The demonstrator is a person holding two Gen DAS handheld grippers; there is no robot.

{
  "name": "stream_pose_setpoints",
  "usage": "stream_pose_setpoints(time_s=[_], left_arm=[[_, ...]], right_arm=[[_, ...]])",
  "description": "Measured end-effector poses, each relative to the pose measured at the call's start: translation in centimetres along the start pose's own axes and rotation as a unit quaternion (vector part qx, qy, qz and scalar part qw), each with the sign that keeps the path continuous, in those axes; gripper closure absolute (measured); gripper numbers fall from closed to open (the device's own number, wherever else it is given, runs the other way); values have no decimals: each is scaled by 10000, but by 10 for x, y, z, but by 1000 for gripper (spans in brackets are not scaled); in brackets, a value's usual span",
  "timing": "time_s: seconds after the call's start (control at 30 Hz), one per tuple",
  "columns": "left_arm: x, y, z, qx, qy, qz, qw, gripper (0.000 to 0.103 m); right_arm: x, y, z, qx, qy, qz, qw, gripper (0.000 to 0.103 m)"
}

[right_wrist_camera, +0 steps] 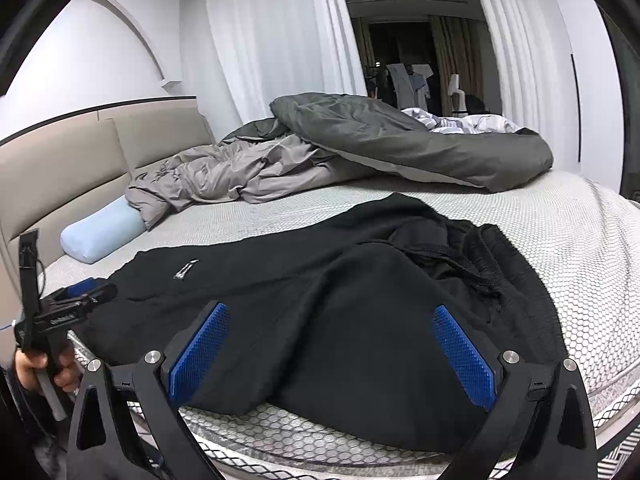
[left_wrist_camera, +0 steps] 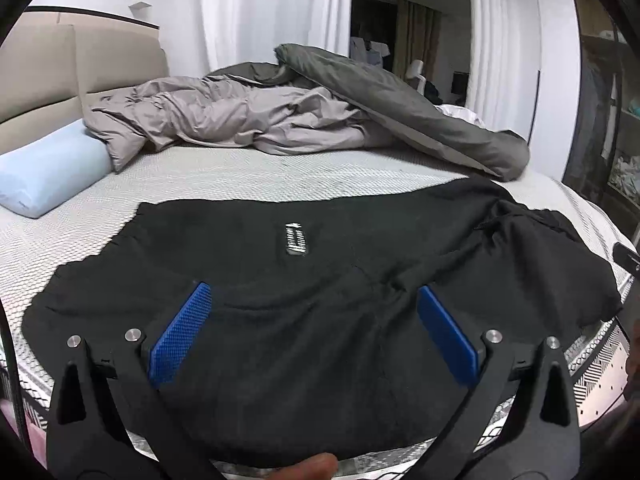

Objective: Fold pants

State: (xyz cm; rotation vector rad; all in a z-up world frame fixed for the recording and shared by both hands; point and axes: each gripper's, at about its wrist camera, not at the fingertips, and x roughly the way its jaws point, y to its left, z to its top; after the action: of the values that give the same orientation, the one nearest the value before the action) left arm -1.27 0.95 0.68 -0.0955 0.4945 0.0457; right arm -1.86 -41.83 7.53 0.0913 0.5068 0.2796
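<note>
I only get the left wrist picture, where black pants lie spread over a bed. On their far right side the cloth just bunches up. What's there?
Observer: In the right wrist view that bunched part is the waistband, ribbed, with a black drawstring lying across it.
Operator: Is the other hand-held gripper holding anything? I barely glimpse it.
Observer: No. The right hand-held gripper is open above the black pants, blue pads apart, nothing between them.
Operator: Anything behind the dark grey duvet?
Observer: Yes, a white and grey striped bedding piece shows behind the dark grey duvet.
</note>
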Motion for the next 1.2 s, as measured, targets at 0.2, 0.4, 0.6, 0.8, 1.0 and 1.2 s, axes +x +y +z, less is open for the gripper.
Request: stream_pose_setpoints(time_s=[0.2, 0.4, 0.6, 0.8, 1.0, 1.2], left_arm=[[-24, 42, -7, -507, 151, 345, 9980, 1], [-60, 110, -30, -1295, 314, 782, 9880, 1], [-73, 167, -57, -1917, 703, 840, 9753, 16], [-56, 189, -73, -2388, 1081, 488, 9638, 22], [-32, 178, -76, -2480, 1327, 462, 9585, 30], [-19, 171, -76, -2580, 1389, 493, 9548, 40]], right_arm=[[-6, 0, 1, -115, -24, -14, 9999, 0], [-10, -4, 3, -215, 21, -14, 9998, 0], [-5, -14, -5, -197, 438, -165, 9987, 0], [-1, -15, -14, -22, 644, -757, 9950, 0], [-2, -16, -16, 72, 858, -1046, 9908, 0], [-10, -11, -11, 475, 979, -85, 9940, 0]])
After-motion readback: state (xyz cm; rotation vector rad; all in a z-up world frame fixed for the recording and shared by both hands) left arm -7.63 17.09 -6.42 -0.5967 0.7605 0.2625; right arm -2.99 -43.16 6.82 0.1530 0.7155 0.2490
